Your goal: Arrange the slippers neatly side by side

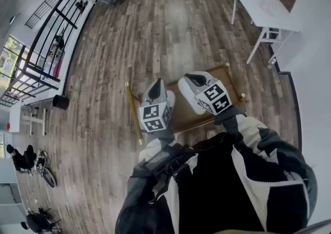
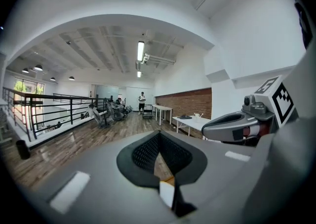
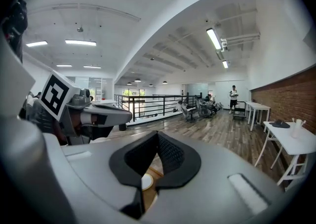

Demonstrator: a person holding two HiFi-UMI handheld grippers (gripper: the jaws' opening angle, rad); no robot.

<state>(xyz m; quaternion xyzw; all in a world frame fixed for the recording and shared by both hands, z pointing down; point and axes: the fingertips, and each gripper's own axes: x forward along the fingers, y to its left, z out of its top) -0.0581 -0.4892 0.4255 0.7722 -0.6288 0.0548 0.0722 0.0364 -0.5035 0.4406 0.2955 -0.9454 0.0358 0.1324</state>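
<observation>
Looking down from my head view, I see two white, smooth, rounded slippers lying on a flat brown board (image 1: 187, 119) on the floor. One white slipper (image 1: 185, 98) shows as a long curved edge just beside the right gripper (image 1: 196, 79). The other white slipper (image 1: 171, 98) is only a thin strip next to the left gripper (image 1: 155, 87). Both grippers hang over the slippers and hide most of them, so I cannot tell how the two slippers are turned or if they touch.

Both grippers are hard grey plastic with black bumpy pads. In each gripper view the jaws are pressed together with nothing held between them. Through the small gap under the right jaws I see a round white bit on the brown board, too small to make out well.

A thin yellow-brown rod (image 1: 133, 115) lies along the board's left side. The floor (image 1: 155, 31) is made of grey-brown wood planks. My dark and white jacket sleeves cover the board's near edge.
</observation>
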